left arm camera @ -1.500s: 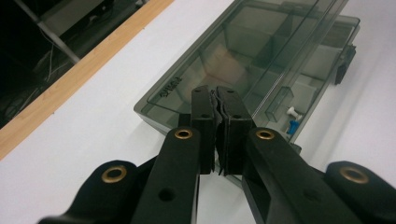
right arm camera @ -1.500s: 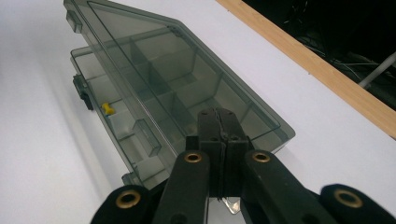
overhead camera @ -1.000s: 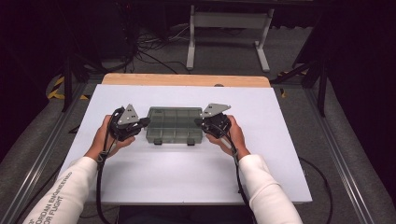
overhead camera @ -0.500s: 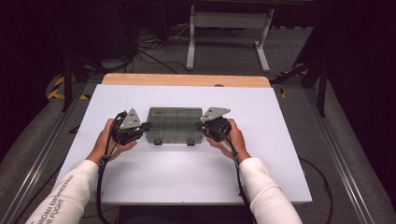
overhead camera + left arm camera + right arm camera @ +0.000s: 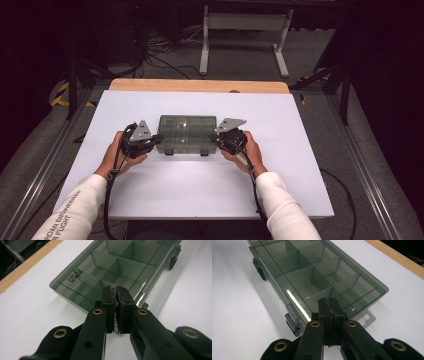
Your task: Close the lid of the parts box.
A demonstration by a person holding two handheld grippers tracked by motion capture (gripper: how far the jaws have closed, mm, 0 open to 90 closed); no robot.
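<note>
Overhead, my organizer box (image 5: 187,135) lies mid-table (image 5: 300,125) between left gripper (image 5: 159,140) and right gripper (image 5: 214,140). Left gripper view: jaws pressed together, empty, at the box's (image 5: 112,267) end. Right gripper view: jaws closed, empty, over the box's (image 5: 312,272) near corner.

high view: fixed above the near edge, facing forward and down across the whole table (image 5: 200,200). gripper views: low, very close, looking along closed jaws from opposite ends. shared by all three: the smoky compartment box (image 5: 187,134) (image 5: 120,267) (image 5: 317,277).
</note>
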